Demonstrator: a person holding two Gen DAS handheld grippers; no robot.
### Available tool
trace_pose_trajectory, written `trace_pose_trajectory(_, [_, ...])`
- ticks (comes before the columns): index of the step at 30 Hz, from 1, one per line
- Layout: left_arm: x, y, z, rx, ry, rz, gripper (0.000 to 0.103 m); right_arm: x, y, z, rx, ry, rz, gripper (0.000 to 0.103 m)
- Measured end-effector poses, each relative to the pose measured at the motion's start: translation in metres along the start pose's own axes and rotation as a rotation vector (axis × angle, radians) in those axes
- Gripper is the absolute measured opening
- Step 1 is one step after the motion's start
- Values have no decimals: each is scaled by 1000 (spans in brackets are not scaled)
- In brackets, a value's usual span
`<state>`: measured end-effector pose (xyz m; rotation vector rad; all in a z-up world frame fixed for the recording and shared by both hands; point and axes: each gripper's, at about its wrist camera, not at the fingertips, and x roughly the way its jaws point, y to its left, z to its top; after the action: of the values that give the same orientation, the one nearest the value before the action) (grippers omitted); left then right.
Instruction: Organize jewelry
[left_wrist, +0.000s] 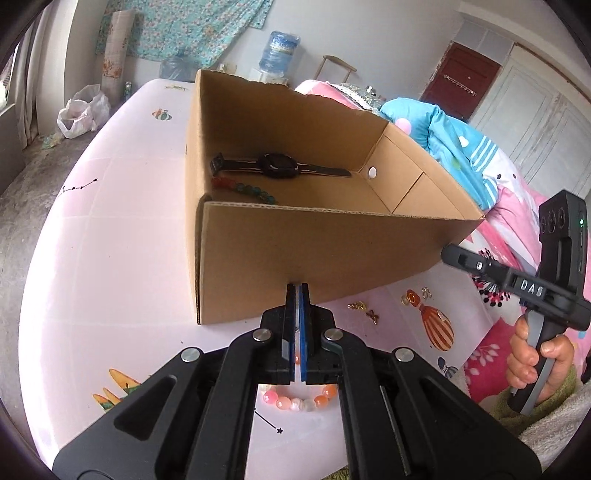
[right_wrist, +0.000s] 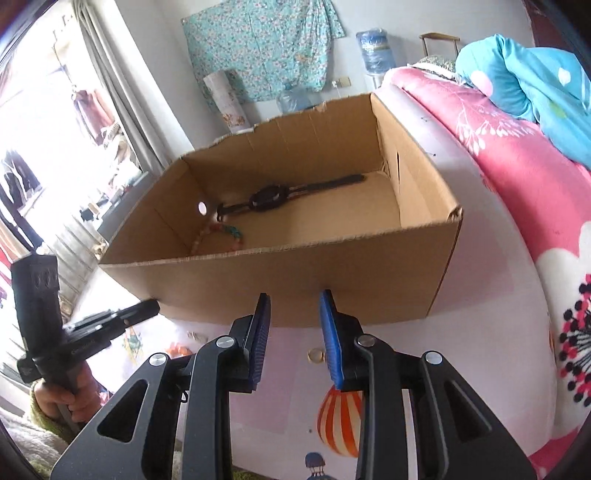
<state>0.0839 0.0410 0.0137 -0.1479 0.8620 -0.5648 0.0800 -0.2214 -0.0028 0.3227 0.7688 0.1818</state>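
An open cardboard box (left_wrist: 295, 254) (right_wrist: 306, 280) stands on the pink sheet. Inside lie a black watch (left_wrist: 277, 167) (right_wrist: 264, 197) and a coloured bead bracelet (left_wrist: 243, 189) (right_wrist: 232, 232). My left gripper (left_wrist: 298, 291) is shut just before the box's near wall; a pink-orange bead bracelet (left_wrist: 299, 398) hangs below its fingers, apparently held between the pads. My right gripper (right_wrist: 295, 306) is open and empty in front of the box. Small gold earrings (left_wrist: 364, 310) lie on the sheet by the box. The right gripper also shows in the left wrist view (left_wrist: 458, 256).
A blue and pink quilt (left_wrist: 461, 147) (right_wrist: 517, 122) is piled to the right of the box. A small clear ring-like piece (right_wrist: 314, 355) lies on the sheet under my right gripper. Water jugs and a plastic bag (left_wrist: 79, 114) sit on the floor beyond.
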Motion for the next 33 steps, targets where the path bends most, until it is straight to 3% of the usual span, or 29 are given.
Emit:
trace_pose_trajectory(15, [5,-13,-2,75,7,47,1,-30,-15,-4,-38,-54,-86,28])
trace_pose_trajectory(27, [11,-38,-21,125,67,47,1,-37,-18,-63,-76,146,-131,28])
trace_pose_trajectory(33, [16,-53,-29,183,89,54,1,-18,-12,-81,-138,226,-209,23])
